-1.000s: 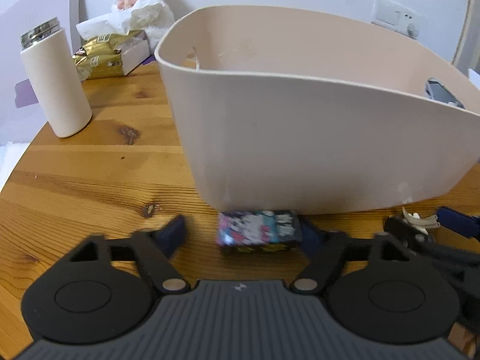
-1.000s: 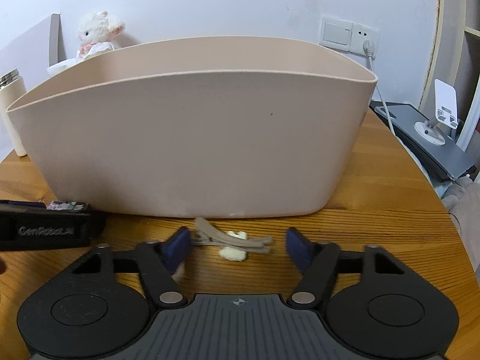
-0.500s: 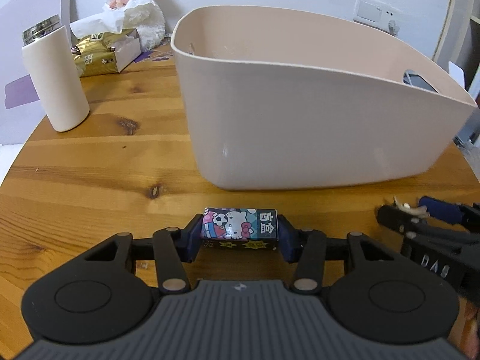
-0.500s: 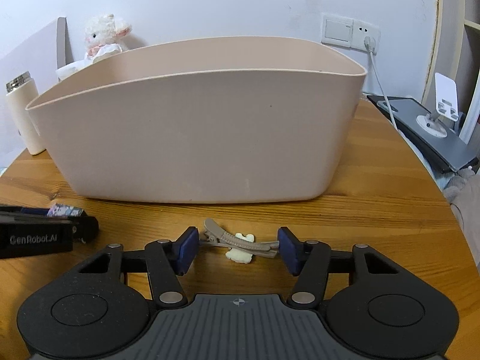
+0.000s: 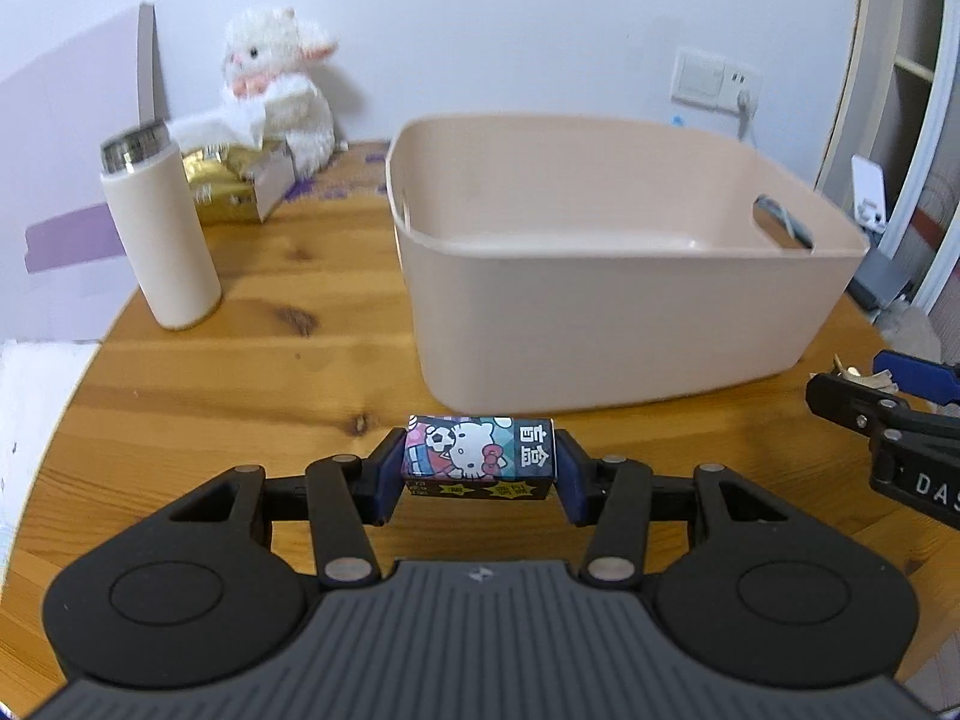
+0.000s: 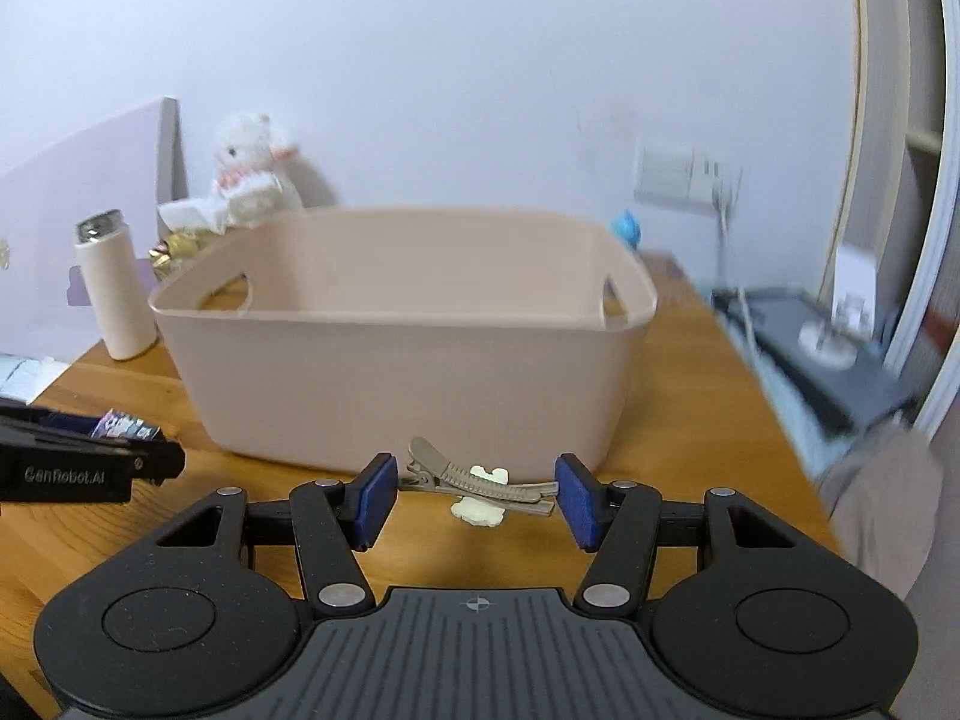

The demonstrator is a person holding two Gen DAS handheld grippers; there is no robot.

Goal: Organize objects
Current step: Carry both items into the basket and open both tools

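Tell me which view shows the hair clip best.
The right wrist view: the hair clip spans the space between the right gripper's pads, whole and close. The left wrist view catches only a scrap of it at the far right edge, behind that gripper's finger.

**Camera setup: two wrist fisheyes**

Left wrist view looks forward over its fingers, raised above the table (image 5: 180, 372), toward the beige bin (image 5: 600, 312). Right wrist view faces the same bin (image 6: 408, 372) from nearby. Each catches the other gripper at its edge.
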